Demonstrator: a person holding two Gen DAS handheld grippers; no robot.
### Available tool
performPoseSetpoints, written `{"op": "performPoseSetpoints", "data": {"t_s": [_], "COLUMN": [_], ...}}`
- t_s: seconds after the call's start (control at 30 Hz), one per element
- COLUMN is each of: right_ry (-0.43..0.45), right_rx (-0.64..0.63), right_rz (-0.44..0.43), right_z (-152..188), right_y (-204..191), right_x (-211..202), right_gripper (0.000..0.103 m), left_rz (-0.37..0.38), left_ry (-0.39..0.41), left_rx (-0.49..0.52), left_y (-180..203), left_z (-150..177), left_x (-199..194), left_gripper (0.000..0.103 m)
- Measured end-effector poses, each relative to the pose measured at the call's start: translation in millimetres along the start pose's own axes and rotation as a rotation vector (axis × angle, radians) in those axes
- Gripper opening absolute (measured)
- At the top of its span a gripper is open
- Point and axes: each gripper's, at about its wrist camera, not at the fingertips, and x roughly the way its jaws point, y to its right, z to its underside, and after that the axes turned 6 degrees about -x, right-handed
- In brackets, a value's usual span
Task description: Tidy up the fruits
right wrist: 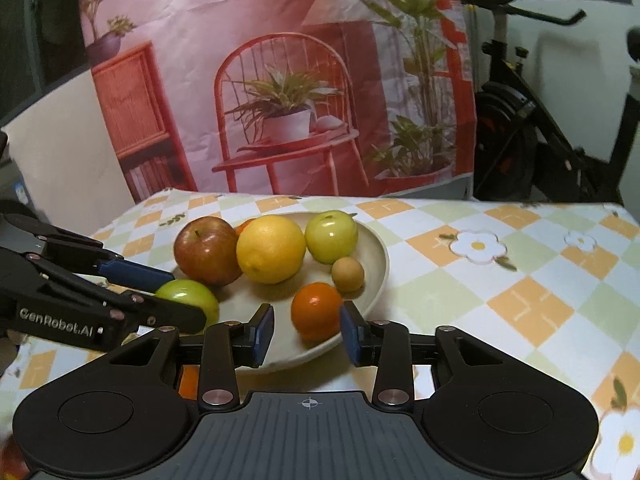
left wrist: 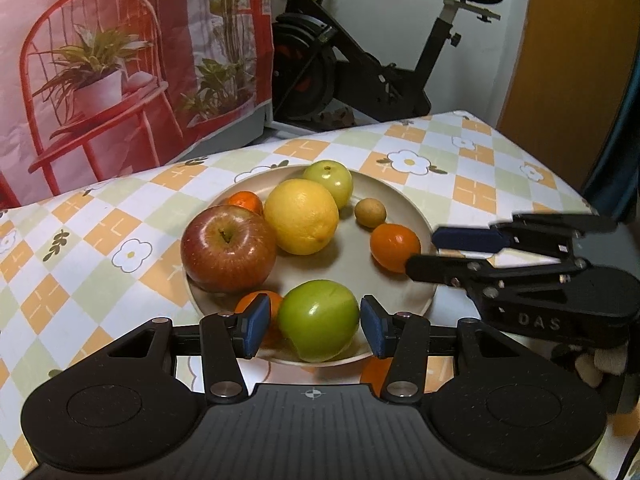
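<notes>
From the left: red apple (left wrist: 228,250) sits on the left side of the plate (left wrist: 416,212), touching the lemon (left wrist: 301,216) beside it, w/ a small orange (left wrist: 246,201) tucked behind them and a far green apple (left wrist: 330,182) at the far rim. Near rim, centre: the near green apple (left wrist: 318,320) lies right between the pads of the left gripper (left wrist: 316,328), an orange (left wrist: 268,308) wedged just to its left. Jaws stand apart; a sliver of gap shows on each side, so it looks unclamped, bracketing rather than squeezing, tho the left pad is very close. The apple lies dead ahead of that gripper, roundish, no real long axis, so approach angle hardly matters. Further right: a small brownish fruit (left wrist: 370,212), then an orange (right wrist: 316,312) near the right rim, straight in front of the right gripper (right wrist: 307,332), whose pads flank it w/o touching; released, I'd say. Each hand is nearest its own fruit. Room to move: table (right wrist: 520,264) is bare to the right of the plate, so the right hand has open space; the left is crowded by the wedged orange and the plate's near rim, and the two grippers sit near each other there.
</notes>
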Motion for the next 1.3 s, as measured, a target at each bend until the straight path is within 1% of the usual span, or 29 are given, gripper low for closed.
{"op": "performPoseSetpoints", "data": {"t_s": [0.27, 0.43, 0.57, 0.8, 0.93, 1.13, 1.3], "right_ry": [0.039, 0.04, 0.033, 0.02, 0.014, 0.01, 0.011], "right_rx": [0.078, 0.086, 0.075, 0.053, 0.052, 0.051, 0.056], "right_rz": [0.016, 0.03, 0.04, 0.048, 0.056, 0.06, 0.06], "right_z": [16.2, 25.2, 28.6, 32.3, 34.1, 37.0, 38.5], "right_y": [-1.5, -5.0, -8.7, -15.2, -16.0, -16.4, -15.9], "right_x": [-24.5, -34.0, -36.9, -41.4, -43.6, -47.1, -48.5], "right_gripper": [0.035, 0.035, 0.035, 0.035, 0.035, 0.035, 0.035], "left_rz": [-0.003, 0.021, 0.052, 0.146, 0.186, 0.227, 0.236], "left_ry": [0.052, 0.04, 0.005, -0.105, -0.143, -0.194, -0.226], "left_rx": [-0.086, -0.13, -0.152, -0.2, -0.219, -0.217, -0.229], "left_y": [-11.6, -16.1, -16.3, -17.0, -15.7, -9.3, -5.5], "left_z": [4.7, 13.6, 24.1, 41.0, 48.1, 56.5, 62.2], "left_x": [-22.0, -31.5, -32.9, -26.4, -22.8, -15.5, -10.2], "left_gripper": [0.052, 0.052, 0.052, 0.051, 0.05, 0.05, 0.05]}}
